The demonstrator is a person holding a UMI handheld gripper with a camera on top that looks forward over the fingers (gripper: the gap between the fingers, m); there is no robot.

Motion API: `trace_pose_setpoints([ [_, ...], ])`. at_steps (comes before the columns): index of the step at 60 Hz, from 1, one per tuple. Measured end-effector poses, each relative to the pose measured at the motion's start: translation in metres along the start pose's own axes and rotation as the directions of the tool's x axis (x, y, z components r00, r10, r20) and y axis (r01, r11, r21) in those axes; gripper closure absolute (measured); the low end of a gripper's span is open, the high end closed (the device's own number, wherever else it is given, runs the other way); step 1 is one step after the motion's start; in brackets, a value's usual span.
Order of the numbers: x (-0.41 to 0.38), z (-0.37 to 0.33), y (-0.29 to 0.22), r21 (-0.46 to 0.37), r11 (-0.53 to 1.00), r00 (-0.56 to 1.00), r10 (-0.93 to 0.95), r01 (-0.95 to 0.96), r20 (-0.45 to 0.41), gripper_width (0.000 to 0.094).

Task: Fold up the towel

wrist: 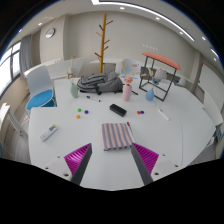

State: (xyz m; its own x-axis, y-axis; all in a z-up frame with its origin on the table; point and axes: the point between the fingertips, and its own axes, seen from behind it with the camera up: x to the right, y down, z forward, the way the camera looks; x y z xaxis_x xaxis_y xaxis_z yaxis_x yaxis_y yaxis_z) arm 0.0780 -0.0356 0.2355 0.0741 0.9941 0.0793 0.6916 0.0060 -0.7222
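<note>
A small striped towel (117,135), pink and grey, lies flat on the white round table (60,130) just ahead of my fingers, its near edge about level with the fingertips. My gripper (112,156) is open and empty, hovering over the table. Its magenta pads (78,157) stand wide apart on either side, with bare table between them. The towel looks like a compact rectangle; I cannot tell how many layers it has.
Beyond the towel lie a black box (118,110), small coloured bits (84,114), a pink bottle (127,85) and a grey cloth heap (97,80). A blue chair (40,95) stands left, a metal rack (158,73) right, a wooden coat stand (103,40) behind.
</note>
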Motion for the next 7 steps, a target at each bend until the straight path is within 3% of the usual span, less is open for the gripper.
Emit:
trace_pose_setpoints([
  [7, -0.0004, -0.0036, -0.0035, 0.021, 1.000, 1.000, -0.011, 0.011, -0.016, 0.0082],
])
